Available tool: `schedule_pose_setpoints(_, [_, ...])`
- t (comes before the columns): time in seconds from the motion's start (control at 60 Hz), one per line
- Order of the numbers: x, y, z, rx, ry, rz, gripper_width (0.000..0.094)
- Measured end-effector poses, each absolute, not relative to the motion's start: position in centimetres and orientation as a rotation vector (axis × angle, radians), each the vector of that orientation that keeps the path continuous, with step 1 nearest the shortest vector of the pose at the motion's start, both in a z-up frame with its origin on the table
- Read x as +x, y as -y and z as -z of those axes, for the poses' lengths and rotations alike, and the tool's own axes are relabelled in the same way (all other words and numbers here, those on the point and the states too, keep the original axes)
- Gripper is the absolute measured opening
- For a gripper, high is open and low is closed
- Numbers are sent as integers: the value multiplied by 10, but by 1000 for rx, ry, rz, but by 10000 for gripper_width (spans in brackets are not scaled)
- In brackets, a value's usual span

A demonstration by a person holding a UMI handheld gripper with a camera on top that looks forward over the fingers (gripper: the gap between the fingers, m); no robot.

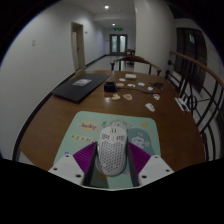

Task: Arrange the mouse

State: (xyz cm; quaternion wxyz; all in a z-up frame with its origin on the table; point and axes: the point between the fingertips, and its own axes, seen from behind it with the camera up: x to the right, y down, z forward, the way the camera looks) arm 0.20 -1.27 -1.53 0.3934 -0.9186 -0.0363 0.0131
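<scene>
A white perforated mouse (112,150) sits between my gripper's (112,166) two fingers. Both purple pads (84,158) press on its sides. The mouse is over the near part of a pale green mouse mat (88,128) with cartoon prints, which lies on the wooden table (60,112). I cannot tell if the mouse rests on the mat or is lifted just above it.
A black flat laptop-like item (80,88) lies at the far left of the table. Several small white objects (150,106) lie beyond the mat. A dark railing (195,95) runs along the right. A corridor with doors lies behind.
</scene>
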Motion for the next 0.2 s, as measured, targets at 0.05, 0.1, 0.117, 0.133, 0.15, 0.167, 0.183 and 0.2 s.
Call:
schedule_pose_setpoints(0.05, [1,24,8,-2330,126,-64,663])
schedule_pose_setpoints(0.1, [0,40,-5,-2303,210,-86,763])
schedule_pose_setpoints(0.117, [0,45,-9,-2297,236,-90,789])
schedule_pose_setpoints(0.133, [2,52,-11,-2295,259,-93,803])
schedule_pose_setpoints(0.15, [3,59,-14,-2296,277,-96,812])
schedule_pose_setpoints(0.167, [5,65,-16,-2298,288,-99,821])
schedule_pose_setpoints(0.183, [8,72,-18,-2301,295,-104,831])
schedule_pose_setpoints(0.2, [11,78,-19,-2302,300,-112,829])
